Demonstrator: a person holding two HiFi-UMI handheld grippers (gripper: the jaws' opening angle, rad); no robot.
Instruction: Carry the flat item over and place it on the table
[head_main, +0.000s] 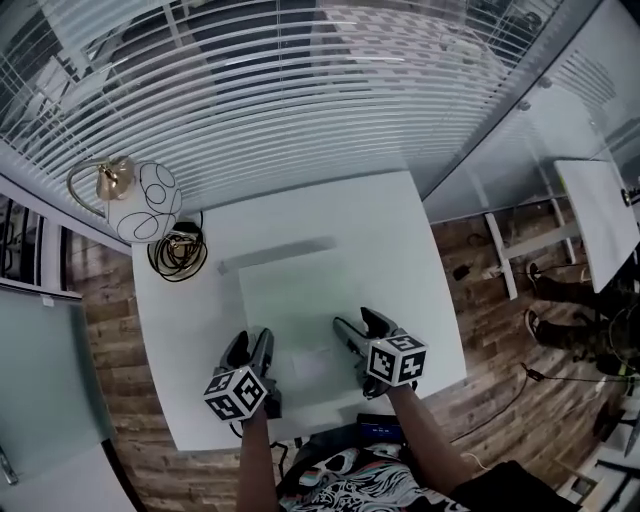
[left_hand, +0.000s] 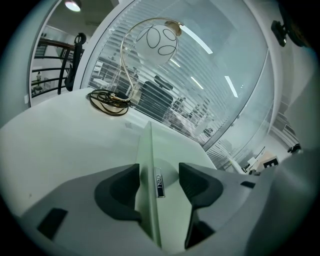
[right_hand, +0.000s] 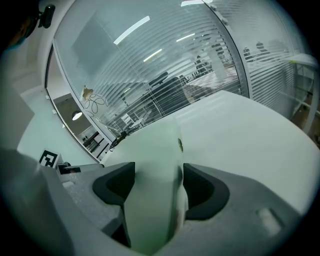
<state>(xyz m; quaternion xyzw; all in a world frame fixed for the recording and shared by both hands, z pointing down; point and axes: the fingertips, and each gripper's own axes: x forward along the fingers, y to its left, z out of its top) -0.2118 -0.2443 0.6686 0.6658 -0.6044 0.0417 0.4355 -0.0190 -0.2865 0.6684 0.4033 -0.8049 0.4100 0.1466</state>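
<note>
The flat item (head_main: 300, 300) is a pale green slab. It hovers level and low over the white table (head_main: 400, 230) and casts a grey shadow strip beyond its far edge. My left gripper (head_main: 250, 342) holds its near edge at the left, my right gripper (head_main: 360, 325) at the right. In the left gripper view the flat item (left_hand: 147, 150) runs edge-on between the pads of the left gripper (left_hand: 159, 175), a small logo plate showing. In the right gripper view the flat item (right_hand: 155, 150) fills the gap of the right gripper (right_hand: 159, 175).
A globe lamp (head_main: 145, 200) on a brass stem and a coiled cable (head_main: 178, 255) sit at the table's far left corner. Glass walls with blinds (head_main: 300, 90) stand behind. Another white table (head_main: 600, 215) and a person's feet (head_main: 560, 330) are to the right, on the wood floor.
</note>
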